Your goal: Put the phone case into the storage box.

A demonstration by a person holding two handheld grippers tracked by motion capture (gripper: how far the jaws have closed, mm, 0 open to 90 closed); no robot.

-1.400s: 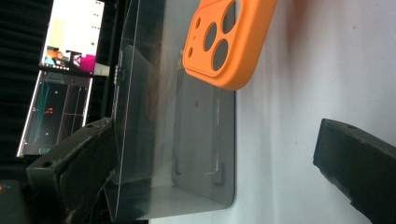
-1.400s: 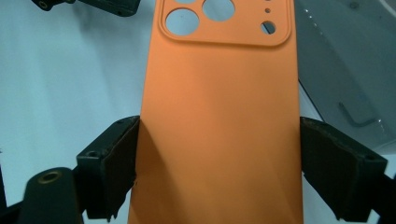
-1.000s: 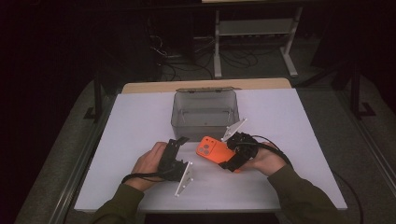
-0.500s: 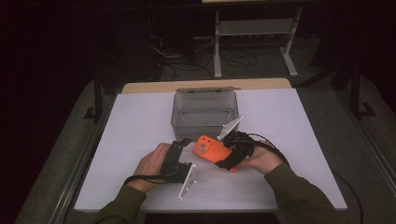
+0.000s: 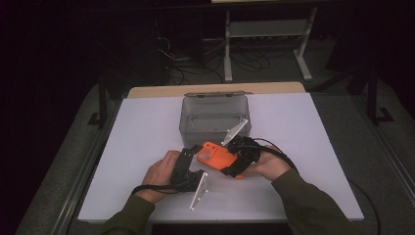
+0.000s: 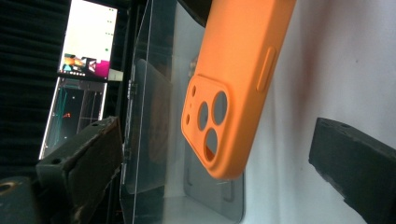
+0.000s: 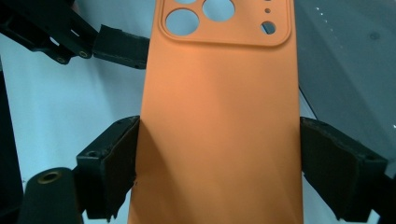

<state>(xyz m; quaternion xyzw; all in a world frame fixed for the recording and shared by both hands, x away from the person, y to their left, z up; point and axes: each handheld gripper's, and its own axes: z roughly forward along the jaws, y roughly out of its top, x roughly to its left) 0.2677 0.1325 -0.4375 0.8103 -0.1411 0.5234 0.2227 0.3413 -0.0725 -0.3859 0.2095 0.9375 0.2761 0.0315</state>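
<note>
Handover step: right tongs (image 5: 226,161) clamp the orange case (image 5: 217,156) at frame centre; left tongs (image 5: 193,159) gape around its camera end, needing to close before release.

Dark room — grey floor (image 5: 58,161), white table (image 5: 303,147), metal shelf frame (image 5: 266,36) behind.

Right hand-held gripper (image 7: 219,172) clamps orange phone case (image 7: 219,116) by both long edges, camera cutouts at top; left hand-held gripper's fingers (image 7: 119,46) upper left over white desk (image 7: 51,107).
</note>
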